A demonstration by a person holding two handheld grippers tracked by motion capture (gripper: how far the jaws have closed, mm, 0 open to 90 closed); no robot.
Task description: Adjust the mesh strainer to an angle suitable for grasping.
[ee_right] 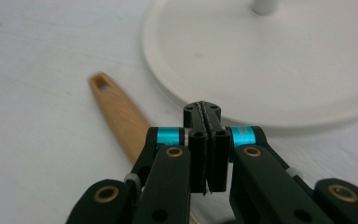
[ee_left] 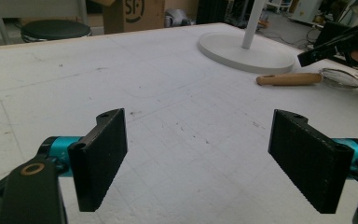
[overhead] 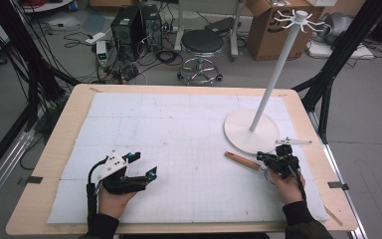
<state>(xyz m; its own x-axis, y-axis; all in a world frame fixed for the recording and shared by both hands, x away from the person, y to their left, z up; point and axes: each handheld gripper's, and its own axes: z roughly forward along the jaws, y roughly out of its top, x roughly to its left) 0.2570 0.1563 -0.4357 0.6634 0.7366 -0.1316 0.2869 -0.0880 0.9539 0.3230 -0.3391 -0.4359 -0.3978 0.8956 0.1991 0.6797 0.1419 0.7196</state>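
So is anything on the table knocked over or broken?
Nothing looks broken or spilled. The white stand is upright, and the wooden-handled strainer lies flat beside its base, under the right tool.

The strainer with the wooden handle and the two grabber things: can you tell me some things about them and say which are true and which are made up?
1. The left gripper has its jaws wide apart with nothing between them. True.
2. The right gripper has its jaws wide open. False: they are pressed together on a thin edge, which looks like the rim of the strainer.
3. The wooden handle lies flat on the white mat. True.
4. The white stand has tipped over. False: it stands upright on its round base.
5. The strainer hangs on the stand's hooks. False: it is down by the base.
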